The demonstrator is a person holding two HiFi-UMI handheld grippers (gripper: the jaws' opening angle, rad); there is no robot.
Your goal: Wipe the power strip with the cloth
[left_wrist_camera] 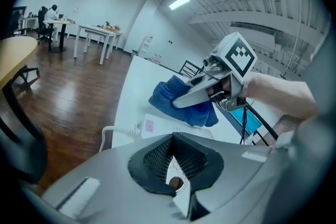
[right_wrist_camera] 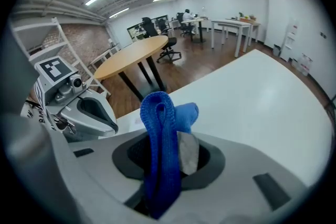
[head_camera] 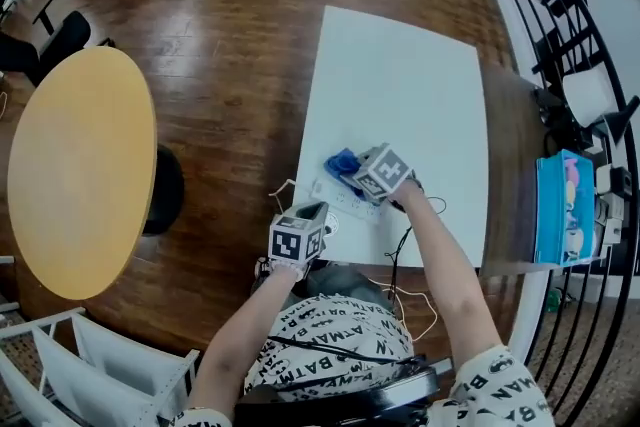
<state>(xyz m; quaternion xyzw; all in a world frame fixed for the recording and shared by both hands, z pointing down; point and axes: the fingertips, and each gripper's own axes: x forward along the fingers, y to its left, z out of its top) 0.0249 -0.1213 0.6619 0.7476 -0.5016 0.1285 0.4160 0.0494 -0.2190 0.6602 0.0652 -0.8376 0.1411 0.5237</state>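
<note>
Cloth [right_wrist_camera: 160, 128] pinched in right gripper [right_wrist_camera: 169, 161], power strip [left_wrist_camera: 157, 126] mostly hidden.

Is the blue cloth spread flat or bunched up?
Bunched: the blue woven cloth stands folded in a doubled ridge, pinched in the right gripper.

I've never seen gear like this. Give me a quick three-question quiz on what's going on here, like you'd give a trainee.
1. Choose one: the right gripper is shut on A) a sponge, B) a blue cloth, C) nothing.
2. True or false: the power strip lies on the round wooden table.
3. Fill in: the power strip's casing is ___ in colour.
Key: 1 B. 2 False; it lies on the white table. 3 white.
</note>
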